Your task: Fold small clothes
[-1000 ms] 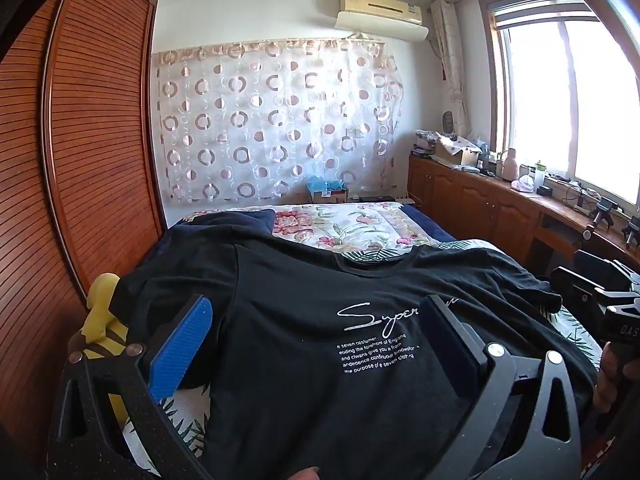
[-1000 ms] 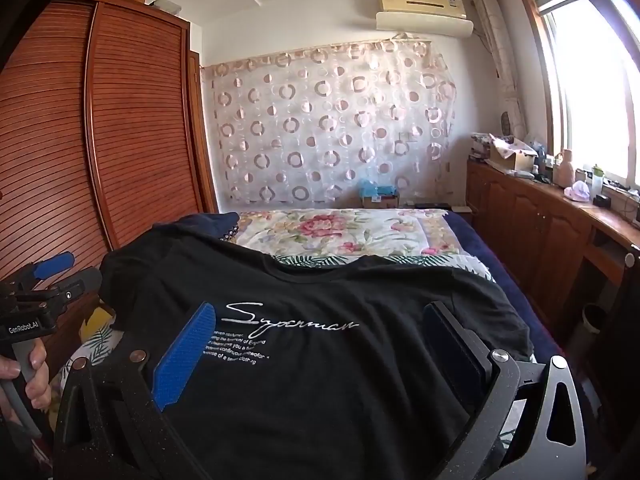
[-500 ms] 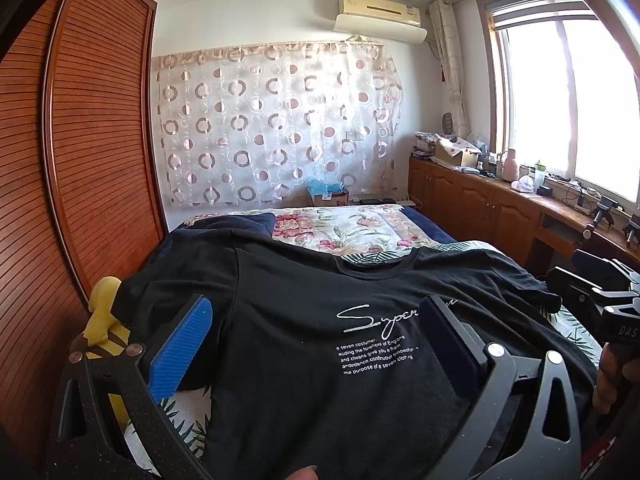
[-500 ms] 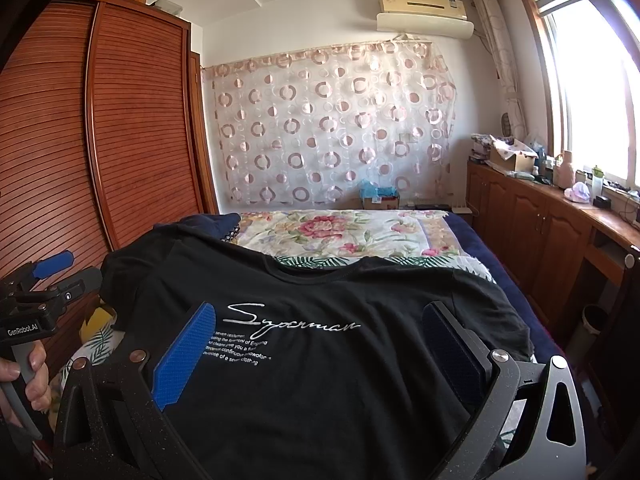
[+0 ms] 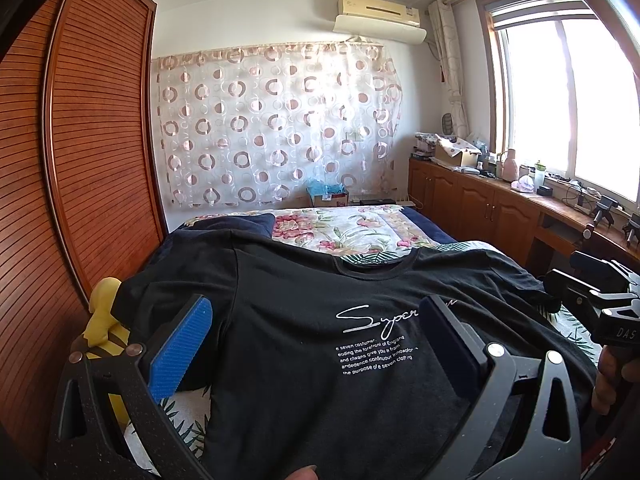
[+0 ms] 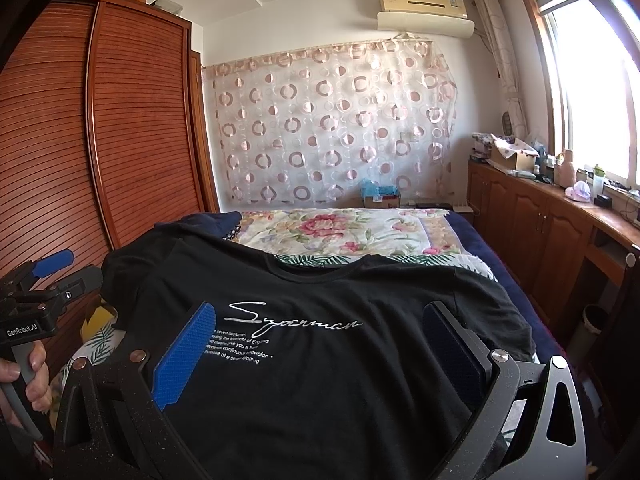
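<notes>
A black T-shirt (image 5: 320,320) with white script lettering lies spread flat, front up, on the bed, collar toward the far end; it also shows in the right wrist view (image 6: 340,340). My left gripper (image 5: 316,344) is open and empty, held just above the shirt's lower left part. My right gripper (image 6: 316,348) is open and empty above the shirt's lower middle. The right gripper's body shows at the right edge of the left wrist view (image 5: 600,304). The left gripper's body shows at the left edge of the right wrist view (image 6: 40,292).
The bed has a floral cover (image 5: 352,228) beyond the shirt. A yellow soft toy (image 5: 104,320) lies at the bed's left edge. A slatted wooden wardrobe (image 5: 88,160) stands left. Wooden cabinets (image 5: 500,216) with clutter run along the right under the window.
Both views have tilted slightly upward; the shirt has not moved and both grippers stay open.
</notes>
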A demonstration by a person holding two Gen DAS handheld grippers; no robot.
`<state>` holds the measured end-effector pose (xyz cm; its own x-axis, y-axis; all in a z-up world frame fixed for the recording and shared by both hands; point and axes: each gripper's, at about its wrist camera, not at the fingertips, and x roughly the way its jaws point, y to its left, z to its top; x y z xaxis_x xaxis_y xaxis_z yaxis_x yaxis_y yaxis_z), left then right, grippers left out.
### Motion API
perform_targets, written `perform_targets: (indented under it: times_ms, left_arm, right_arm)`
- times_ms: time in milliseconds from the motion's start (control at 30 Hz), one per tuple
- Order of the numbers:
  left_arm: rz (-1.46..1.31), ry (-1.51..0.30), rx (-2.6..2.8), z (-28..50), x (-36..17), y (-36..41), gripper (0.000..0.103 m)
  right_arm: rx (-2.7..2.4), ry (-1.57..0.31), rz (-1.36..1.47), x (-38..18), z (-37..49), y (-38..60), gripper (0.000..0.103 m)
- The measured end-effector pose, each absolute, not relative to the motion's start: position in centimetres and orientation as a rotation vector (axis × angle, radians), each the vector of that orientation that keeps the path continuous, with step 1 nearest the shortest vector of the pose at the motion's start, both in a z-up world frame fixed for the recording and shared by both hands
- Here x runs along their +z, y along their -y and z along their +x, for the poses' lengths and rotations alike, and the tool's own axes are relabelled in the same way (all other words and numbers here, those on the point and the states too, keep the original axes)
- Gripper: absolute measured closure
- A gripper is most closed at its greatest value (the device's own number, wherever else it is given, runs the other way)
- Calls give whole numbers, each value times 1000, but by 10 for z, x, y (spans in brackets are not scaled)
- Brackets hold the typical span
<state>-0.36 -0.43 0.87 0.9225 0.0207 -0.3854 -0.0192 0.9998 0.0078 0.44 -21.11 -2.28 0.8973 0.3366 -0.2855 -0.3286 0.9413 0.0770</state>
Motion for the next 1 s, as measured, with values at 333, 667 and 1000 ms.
perform_targets:
  times_ms: [333, 667, 1000]
  left_arm:
    - [5, -394, 20, -4, 8, 4, 0]
    - [7, -391, 20, -5, 15, 4, 0]
    - [8, -389, 21, -5, 17, 5, 0]
  right_arm:
    - [344, -298, 28, -23, 4, 212, 0]
    - [345, -299, 27, -23, 4, 212, 0]
    - [344, -300, 27, -23, 4, 212, 0]
